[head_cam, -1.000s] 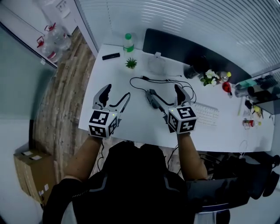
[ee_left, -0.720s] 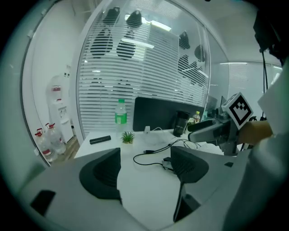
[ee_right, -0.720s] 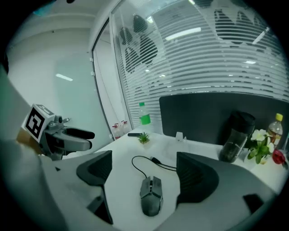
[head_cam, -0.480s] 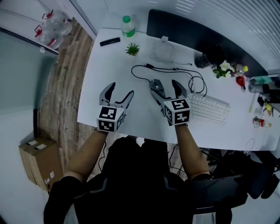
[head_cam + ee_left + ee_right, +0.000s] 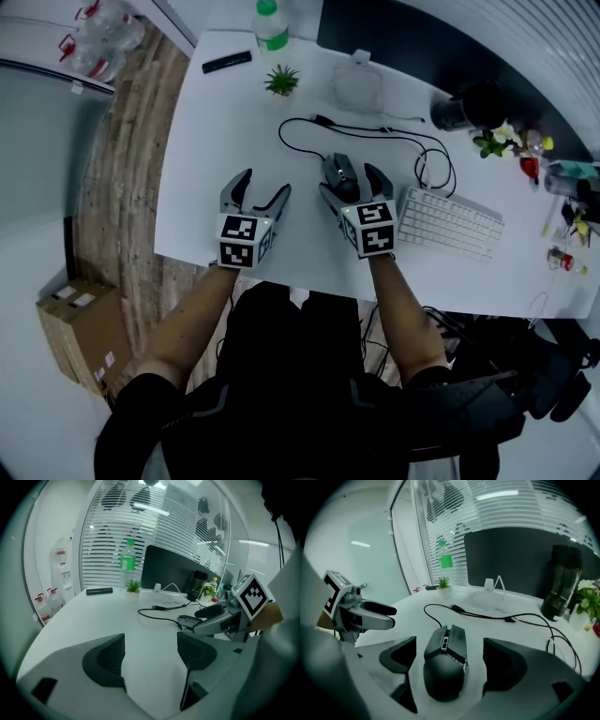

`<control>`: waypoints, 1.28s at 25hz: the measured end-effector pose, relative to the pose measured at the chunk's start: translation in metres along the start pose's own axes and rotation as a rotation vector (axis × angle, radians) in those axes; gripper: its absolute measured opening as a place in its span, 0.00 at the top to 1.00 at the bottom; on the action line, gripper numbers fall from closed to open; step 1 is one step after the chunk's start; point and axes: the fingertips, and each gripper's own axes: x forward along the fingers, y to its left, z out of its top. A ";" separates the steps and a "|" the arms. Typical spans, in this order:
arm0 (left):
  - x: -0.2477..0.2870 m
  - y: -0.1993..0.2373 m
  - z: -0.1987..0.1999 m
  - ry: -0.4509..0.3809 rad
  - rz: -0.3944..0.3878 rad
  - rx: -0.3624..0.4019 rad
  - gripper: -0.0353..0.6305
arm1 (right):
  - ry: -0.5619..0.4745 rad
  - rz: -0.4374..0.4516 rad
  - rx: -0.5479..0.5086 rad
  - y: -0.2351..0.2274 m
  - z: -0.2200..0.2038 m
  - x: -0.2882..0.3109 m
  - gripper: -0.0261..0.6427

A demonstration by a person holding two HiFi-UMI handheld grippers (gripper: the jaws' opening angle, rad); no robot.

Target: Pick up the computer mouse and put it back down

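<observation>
Both grippers came lower toward desk (image 5: 202, 150), tilted more downward. Right gripper (image 5: 350, 186) now reaches computer mouse (image 5: 444, 667): one open jaw on each side of it, pads not touching. Left gripper (image 5: 263, 185) now close above bare desk surface. Head view shifted: far desk items now nearer top edge.
</observation>
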 end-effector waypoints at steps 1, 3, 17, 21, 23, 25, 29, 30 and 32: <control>0.004 0.001 -0.003 0.005 0.004 0.001 0.41 | 0.005 -0.003 -0.002 -0.001 -0.003 0.003 0.31; 0.010 0.003 -0.010 0.020 0.012 0.001 0.41 | 0.007 -0.010 -0.003 -0.002 -0.007 0.008 0.31; 0.021 0.002 -0.026 0.039 0.044 0.012 0.41 | 0.006 -0.095 -0.062 -0.001 -0.010 0.020 0.42; 0.021 0.000 -0.026 0.043 0.024 0.005 0.41 | 0.019 -0.085 -0.062 0.005 -0.012 0.018 0.51; 0.019 -0.001 -0.024 0.047 0.001 -0.008 0.41 | 0.017 -0.089 -0.065 0.004 -0.011 0.020 0.52; 0.015 -0.002 -0.023 0.050 -0.008 -0.023 0.41 | 0.032 -0.090 -0.059 0.002 -0.012 0.020 0.52; 0.001 0.001 -0.013 0.017 0.012 -0.019 0.41 | 0.040 -0.065 -0.027 0.007 -0.010 0.016 0.52; -0.003 0.003 -0.008 0.005 0.018 -0.015 0.41 | 0.034 -0.057 -0.025 0.009 -0.005 0.014 0.52; -0.011 0.005 0.002 -0.013 0.028 -0.004 0.41 | 0.022 -0.045 -0.031 0.015 0.004 0.006 0.52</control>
